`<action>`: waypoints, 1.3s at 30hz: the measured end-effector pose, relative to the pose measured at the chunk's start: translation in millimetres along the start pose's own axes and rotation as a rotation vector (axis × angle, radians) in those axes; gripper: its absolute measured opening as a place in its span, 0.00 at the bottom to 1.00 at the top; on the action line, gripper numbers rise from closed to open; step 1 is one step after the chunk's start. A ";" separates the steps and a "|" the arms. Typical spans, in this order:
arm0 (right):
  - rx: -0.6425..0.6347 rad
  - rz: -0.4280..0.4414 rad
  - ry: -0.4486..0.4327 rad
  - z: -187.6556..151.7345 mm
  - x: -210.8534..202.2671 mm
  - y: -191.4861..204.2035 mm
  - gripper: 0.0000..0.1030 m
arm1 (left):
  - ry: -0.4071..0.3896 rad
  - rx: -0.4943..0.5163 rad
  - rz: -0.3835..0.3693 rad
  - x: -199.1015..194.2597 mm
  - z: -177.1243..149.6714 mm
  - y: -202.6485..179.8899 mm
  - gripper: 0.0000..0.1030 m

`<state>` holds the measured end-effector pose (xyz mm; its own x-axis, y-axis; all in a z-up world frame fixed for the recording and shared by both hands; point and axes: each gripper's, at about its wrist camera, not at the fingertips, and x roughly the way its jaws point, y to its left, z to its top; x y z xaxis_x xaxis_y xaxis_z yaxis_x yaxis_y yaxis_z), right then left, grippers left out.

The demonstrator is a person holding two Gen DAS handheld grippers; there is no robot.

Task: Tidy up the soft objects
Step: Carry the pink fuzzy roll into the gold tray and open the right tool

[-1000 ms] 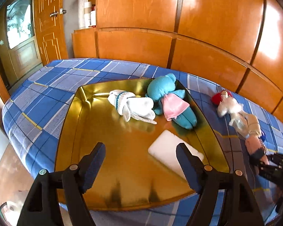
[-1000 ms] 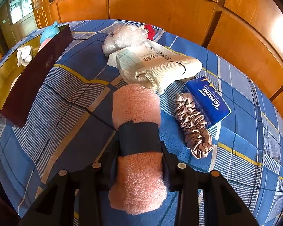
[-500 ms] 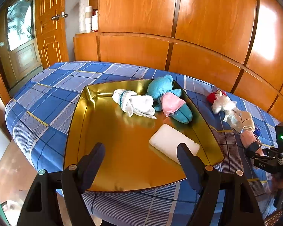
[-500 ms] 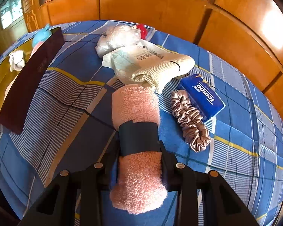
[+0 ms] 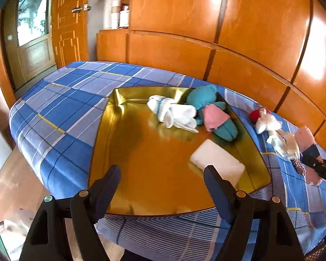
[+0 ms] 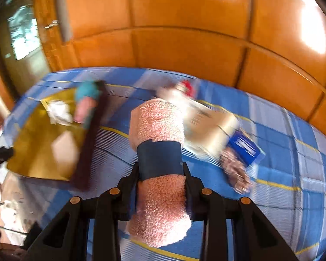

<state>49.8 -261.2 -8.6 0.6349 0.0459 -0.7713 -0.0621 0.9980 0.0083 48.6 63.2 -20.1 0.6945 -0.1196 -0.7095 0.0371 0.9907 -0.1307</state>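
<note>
My right gripper is shut on a rolled pink towel with a dark band and holds it raised above the blue plaid bed; the towel also shows in the left wrist view. A gold tray lies on the bed and holds a white sock bundle, a teal plush toy with a pink skirt and a white pad. My left gripper is open and empty over the tray's near edge.
On the bed right of the tray lie a red and white plastic-wrapped item, a beige knit cloth, a blue tissue pack and a satin scrunchie. Wooden panelling stands behind the bed. A door is at left.
My right gripper has lifted the pink towel off the bed and swung it up toward the tray side; that view is now blurred. My left gripper has pulled back and risen a little.
</note>
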 end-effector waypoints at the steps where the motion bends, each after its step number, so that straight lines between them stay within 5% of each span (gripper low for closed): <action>1: -0.009 0.028 -0.001 4.0 1.4 8.1 0.33 | 0.000 -0.007 0.003 -0.1 0.3 2.9 0.77; 9: -0.170 0.222 0.041 51.2 49.7 111.1 0.33 | -0.020 -0.033 0.019 -5.7 4.3 17.8 0.77; 15: -0.252 0.210 0.145 65.9 109.3 167.5 0.33 | -0.007 -0.037 0.037 -1.6 3.5 24.7 0.77; 20: -0.235 0.158 0.241 64.5 149.6 173.1 0.37 | -0.001 -0.042 0.042 0.1 2.9 28.1 0.77; 39: -0.172 0.171 0.115 62.7 102.8 158.5 0.43 | -0.013 0.002 0.039 -9.8 0.8 13.5 0.77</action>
<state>153.5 -95.6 -46.7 0.5124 0.1983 -0.8355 -0.2974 0.9537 0.0439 43.0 77.8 -14.4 0.7045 -0.0796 -0.7052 0.0106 0.9948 -0.1017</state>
